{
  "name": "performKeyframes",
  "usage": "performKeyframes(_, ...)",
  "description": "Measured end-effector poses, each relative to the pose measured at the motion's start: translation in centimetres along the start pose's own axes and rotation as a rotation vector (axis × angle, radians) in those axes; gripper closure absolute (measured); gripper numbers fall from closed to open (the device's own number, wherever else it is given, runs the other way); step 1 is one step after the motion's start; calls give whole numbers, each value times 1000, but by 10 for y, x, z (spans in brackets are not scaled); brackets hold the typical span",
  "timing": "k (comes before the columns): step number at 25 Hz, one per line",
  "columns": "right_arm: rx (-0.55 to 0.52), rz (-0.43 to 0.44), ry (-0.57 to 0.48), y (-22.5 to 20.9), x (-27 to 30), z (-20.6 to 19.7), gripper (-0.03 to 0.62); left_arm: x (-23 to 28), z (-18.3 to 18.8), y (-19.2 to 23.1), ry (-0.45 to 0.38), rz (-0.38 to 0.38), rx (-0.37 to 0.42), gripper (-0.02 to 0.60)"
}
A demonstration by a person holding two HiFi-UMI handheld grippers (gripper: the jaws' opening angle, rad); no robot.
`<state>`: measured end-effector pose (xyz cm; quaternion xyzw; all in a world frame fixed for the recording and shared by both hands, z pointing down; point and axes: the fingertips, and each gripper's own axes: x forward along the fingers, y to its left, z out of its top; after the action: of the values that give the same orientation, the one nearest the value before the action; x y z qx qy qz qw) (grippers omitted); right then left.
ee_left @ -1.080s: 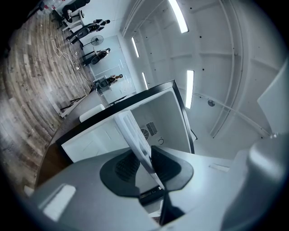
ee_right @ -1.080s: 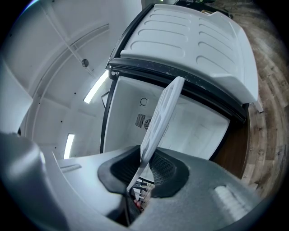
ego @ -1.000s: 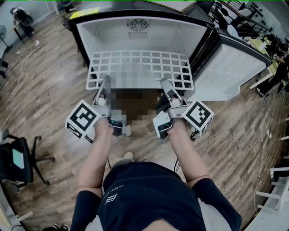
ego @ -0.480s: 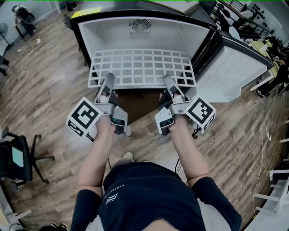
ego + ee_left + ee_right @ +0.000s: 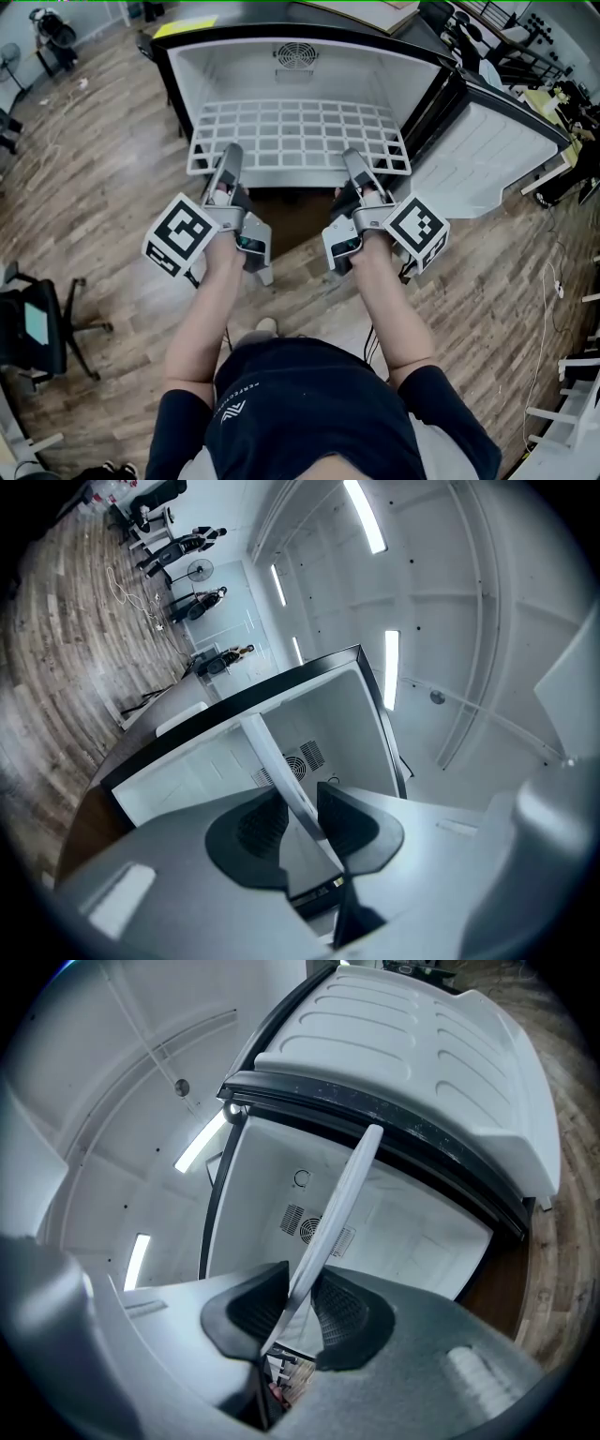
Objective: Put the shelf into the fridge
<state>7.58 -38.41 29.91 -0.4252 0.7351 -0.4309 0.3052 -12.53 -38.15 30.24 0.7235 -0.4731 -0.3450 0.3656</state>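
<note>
The white wire shelf (image 5: 300, 136) lies flat in the open white fridge (image 5: 183, 84), and its front edge sticks out a little. My left gripper (image 5: 230, 157) is at the left part of that front edge and my right gripper (image 5: 354, 161) at the right part. In the left gripper view the shelf's edge bar (image 5: 272, 761) runs between the jaws of the left gripper (image 5: 302, 817), which are opening. The right gripper view shows the same: the bar (image 5: 342, 1199) passes between the jaws of the right gripper (image 5: 302, 1309), which are opening too. Neither pair of pads visibly presses on it.
The fridge door (image 5: 487, 141) stands swung open at the right. A black office chair (image 5: 37, 328) is on the wooden floor at the left. Desks and chairs crowd the far right corner. A fan grille (image 5: 292, 52) sits in the fridge's back wall.
The shelf has slid deeper into the fridge, and both grippers have moved forward with it.
</note>
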Motion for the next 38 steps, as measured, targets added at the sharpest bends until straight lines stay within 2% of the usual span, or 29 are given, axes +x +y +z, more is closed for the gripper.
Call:
performKeyframes(4, -5, -12, -6, -4, 13, 4, 517, 12, 7, 4, 3, 4, 54, 472)
performKeyframes(8, -12, -26, -9, -1, 27, 10, 516, 24, 12, 5, -10, 11, 18, 472)
performKeyframes(25, -41, -55, -8, -17, 45, 13, 525, 42, 11, 18, -13, 24, 104, 468)
performKeyframes(31, -54, -15, -1, -17, 46, 13, 513, 43, 10, 18, 1, -1, 92, 465)
performKeyframes(38, -87, 5, -4, -18, 34, 16, 493, 37, 11, 17, 27, -15, 128, 445)
